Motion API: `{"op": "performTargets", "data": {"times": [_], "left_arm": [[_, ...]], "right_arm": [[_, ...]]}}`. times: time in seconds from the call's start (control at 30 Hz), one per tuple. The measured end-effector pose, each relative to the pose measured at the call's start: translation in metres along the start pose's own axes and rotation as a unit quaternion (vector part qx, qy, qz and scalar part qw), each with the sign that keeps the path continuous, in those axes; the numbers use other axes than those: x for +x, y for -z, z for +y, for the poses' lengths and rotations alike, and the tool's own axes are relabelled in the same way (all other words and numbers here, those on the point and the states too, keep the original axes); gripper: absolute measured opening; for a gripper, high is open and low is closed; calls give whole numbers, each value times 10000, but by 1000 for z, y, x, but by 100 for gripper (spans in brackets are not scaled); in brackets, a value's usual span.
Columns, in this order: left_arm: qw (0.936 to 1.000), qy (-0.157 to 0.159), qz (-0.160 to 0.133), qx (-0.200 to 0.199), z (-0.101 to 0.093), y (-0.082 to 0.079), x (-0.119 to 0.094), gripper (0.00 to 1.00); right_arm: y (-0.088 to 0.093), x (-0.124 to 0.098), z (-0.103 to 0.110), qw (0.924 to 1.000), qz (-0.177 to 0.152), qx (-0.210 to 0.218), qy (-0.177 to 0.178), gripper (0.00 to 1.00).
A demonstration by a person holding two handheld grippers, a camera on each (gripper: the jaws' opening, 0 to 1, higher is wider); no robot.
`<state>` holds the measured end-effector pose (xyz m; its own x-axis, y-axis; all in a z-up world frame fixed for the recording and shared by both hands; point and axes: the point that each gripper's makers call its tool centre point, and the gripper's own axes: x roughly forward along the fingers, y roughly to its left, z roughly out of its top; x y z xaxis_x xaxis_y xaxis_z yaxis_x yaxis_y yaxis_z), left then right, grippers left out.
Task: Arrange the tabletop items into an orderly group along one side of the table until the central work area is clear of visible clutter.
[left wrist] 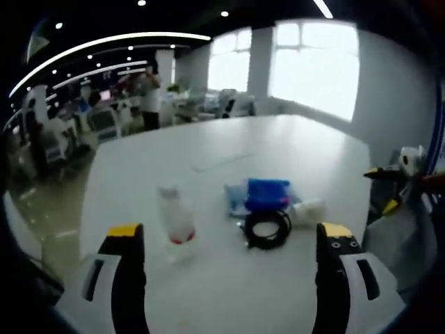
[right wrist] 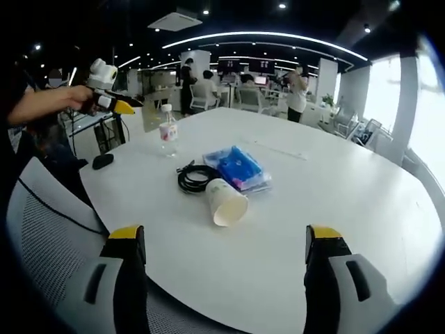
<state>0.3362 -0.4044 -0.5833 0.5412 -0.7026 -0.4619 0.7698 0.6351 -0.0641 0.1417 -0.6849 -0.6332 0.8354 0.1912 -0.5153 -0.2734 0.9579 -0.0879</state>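
On the white table (right wrist: 348, 202) lies a small cluster. A paper cup (right wrist: 226, 202) is on its side, next to a black coiled cable (right wrist: 197, 177) and a blue packet (right wrist: 240, 167). A clear bottle (right wrist: 167, 131) with a red label stands upright further off. My right gripper (right wrist: 224, 235) is open and empty, near the table edge in front of the cup. My left gripper (left wrist: 231, 233) is open too, facing the bottle (left wrist: 177, 223), cable (left wrist: 268, 226), packet (left wrist: 268, 193) and cup (left wrist: 308, 209). A hand holds the left gripper (right wrist: 119, 106) beyond the bottle.
A white mesh chair (right wrist: 49, 229) stands at the table edge by my right gripper. A small dark object (right wrist: 103, 161) lies near the table's left rim. My right gripper (left wrist: 384, 189) shows at the table's right side. Desks, chairs and a standing person (left wrist: 149, 90) are far behind.
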Motion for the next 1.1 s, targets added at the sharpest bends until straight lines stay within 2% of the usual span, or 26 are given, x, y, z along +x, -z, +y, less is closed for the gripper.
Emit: {"op": "performTargets", "data": {"times": [0.2,0.4,0.57,0.77,1.1], "left_arm": [[9999,56,-77,49,-32,16,-9,100],[9998,33,-154,-94,-58,30,-20,100],[10000,-6,-27,-78,-66,44,-24,100],[9999,-91,-46,-119,-72,49,-31,100],[9999,-59,49,-85,-95,67,-34,100]], "right_arm": [[1,0,-2,10000,29,-38,50,95],[1,0,-2,10000,34,-38,55,95],[2,1,0,10000,58,-68,20,95],[3,1,1,9999,89,-115,1,95],[3,1,1,9998,104,-159,13,95]]}}
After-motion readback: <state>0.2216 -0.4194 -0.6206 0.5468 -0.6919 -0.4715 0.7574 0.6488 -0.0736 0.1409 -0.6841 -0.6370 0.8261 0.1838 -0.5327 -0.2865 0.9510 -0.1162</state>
